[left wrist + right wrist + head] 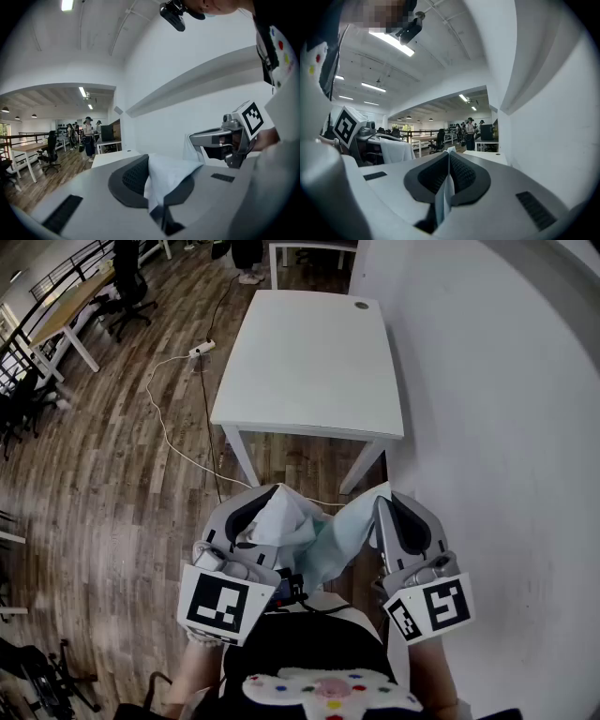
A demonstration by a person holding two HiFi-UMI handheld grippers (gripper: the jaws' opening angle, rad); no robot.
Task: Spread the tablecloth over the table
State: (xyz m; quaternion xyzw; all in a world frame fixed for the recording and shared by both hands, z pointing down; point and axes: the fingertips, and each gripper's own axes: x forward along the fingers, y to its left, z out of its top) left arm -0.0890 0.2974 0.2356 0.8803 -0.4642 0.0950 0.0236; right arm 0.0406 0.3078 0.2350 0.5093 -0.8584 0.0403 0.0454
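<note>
Head view: my left gripper (265, 495) and right gripper (379, 504) sit close to the body. The pale blue tablecloth (323, 538) hangs bunched between them, well short of the bare white table (309, 362) ahead.

Left gripper view: jaws pinched on a thick wad of the tablecloth.

Right gripper view: jaws pressed on a thin folded edge of it. The table stands beyond, beside the white wall (553, 117).
</note>
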